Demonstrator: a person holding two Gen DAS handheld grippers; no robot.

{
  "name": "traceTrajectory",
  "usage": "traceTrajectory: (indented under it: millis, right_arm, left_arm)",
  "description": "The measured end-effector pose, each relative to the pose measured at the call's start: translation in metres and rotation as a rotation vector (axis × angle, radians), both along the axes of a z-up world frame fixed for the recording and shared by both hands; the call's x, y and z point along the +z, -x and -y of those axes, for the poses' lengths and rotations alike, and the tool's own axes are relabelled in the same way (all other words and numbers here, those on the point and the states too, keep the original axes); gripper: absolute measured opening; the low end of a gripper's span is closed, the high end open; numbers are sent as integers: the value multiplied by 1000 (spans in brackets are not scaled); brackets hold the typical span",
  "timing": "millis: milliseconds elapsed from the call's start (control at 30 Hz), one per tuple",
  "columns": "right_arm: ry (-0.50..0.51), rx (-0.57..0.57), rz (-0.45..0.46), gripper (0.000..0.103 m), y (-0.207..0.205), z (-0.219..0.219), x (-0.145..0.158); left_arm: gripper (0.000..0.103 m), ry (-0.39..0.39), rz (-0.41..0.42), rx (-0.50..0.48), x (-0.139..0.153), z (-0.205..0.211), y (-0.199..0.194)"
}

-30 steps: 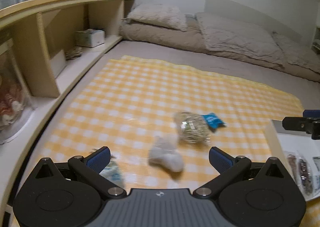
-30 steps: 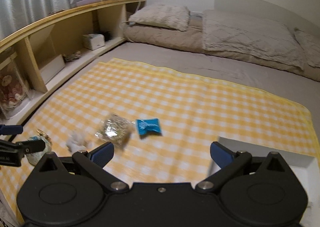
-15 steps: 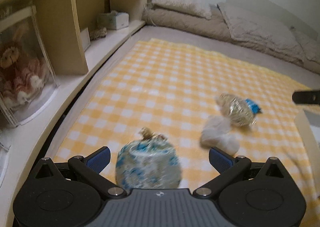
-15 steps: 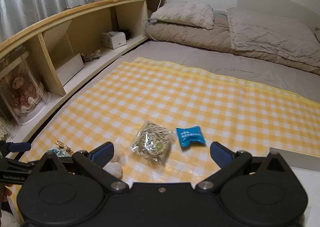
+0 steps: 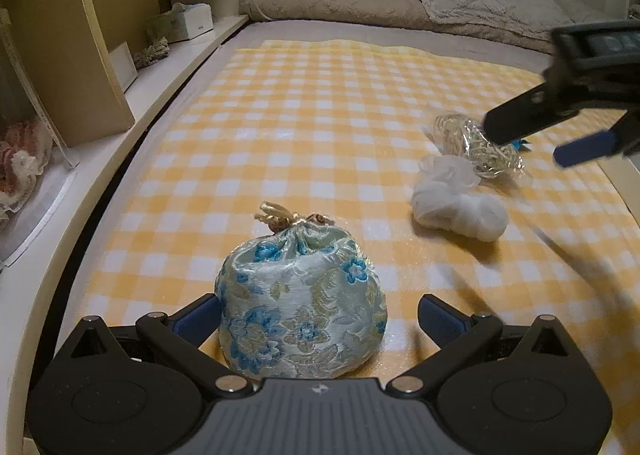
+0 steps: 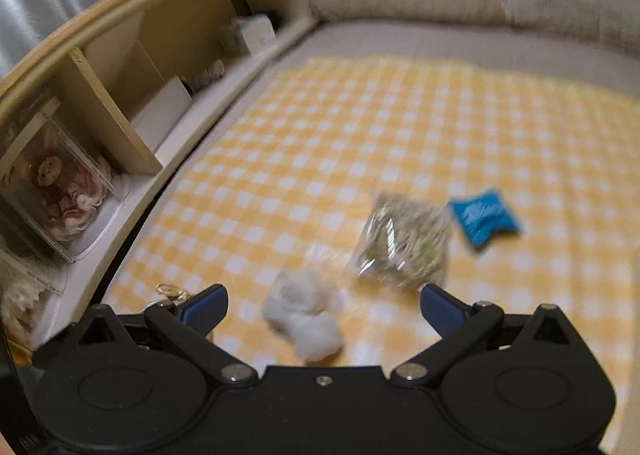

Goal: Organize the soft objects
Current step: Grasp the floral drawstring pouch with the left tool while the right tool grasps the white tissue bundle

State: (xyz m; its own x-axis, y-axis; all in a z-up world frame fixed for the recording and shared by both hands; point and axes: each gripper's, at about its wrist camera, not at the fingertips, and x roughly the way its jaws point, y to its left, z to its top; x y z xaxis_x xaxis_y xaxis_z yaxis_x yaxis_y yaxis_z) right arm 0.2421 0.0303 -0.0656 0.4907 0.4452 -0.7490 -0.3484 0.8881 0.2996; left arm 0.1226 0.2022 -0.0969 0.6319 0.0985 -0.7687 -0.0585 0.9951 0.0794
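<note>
**Left wrist view: brocade pouch sits between spread fingers**

Left wrist view shows the left gripper (image 5: 319,317) wide open and holding nothing, with a pale blue flowered drawstring pouch (image 5: 301,297) standing on the yellow checked cloth (image 5: 320,103) between its fingers; the left pad lies at the pouch's side, the right one stands clear of it. The pouch looks stuffed, light and yielding, its satin face likely slippery, so a hold across the full belly, below the gathered neck and gold cord, should serve best.

Farther right on the cloth lie a white fluffy bundle (image 5: 458,203) and, touching it, a clear packet of pale shreds (image 5: 474,145). The right gripper (image 6: 323,305) is likewise open and empty, hovering over the white bundle (image 6: 306,321); that bundle should squash easily and wants a grip at its middle. A small blue packet (image 6: 483,215) lies just beside the clear one (image 6: 404,245).
</note>
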Motion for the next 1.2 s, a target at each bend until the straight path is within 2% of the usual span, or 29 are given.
traceTrajectory:
  millis: [200, 433, 633, 733, 933, 1067, 1200]
  right_arm:
    - [-62, -86, -170, 103, -12, -15, -32]
    - [-128, -159, -303, 102, -23, -25, -63]
    - [-160, -182, -292, 91, -26, -35, -68]
    - [-119, -160, -267, 88, -26, -44, -67]
    - [-46, -166, -214, 69, -26, -51, -66]
    - [-9, -129, -192, 64, -25, -51, -65]
    - [9, -93, -175, 59, -23, -50, -62]
  left_arm:
    - [103, -19, -34, -8, -8, -3, -1]
    - [103, 70, -16, 37, 2, -21, 0]
    - [98, 108, -19, 14, 4, -21, -4]
    - [95, 91, -34, -13, 1, -15, -5]
    - [84, 93, -41, -12, 0, -14, -6]
    - [73, 88, -37, -9, 1, -13, -6]
    - [68, 109, -30, 9, 5, -17, -5]
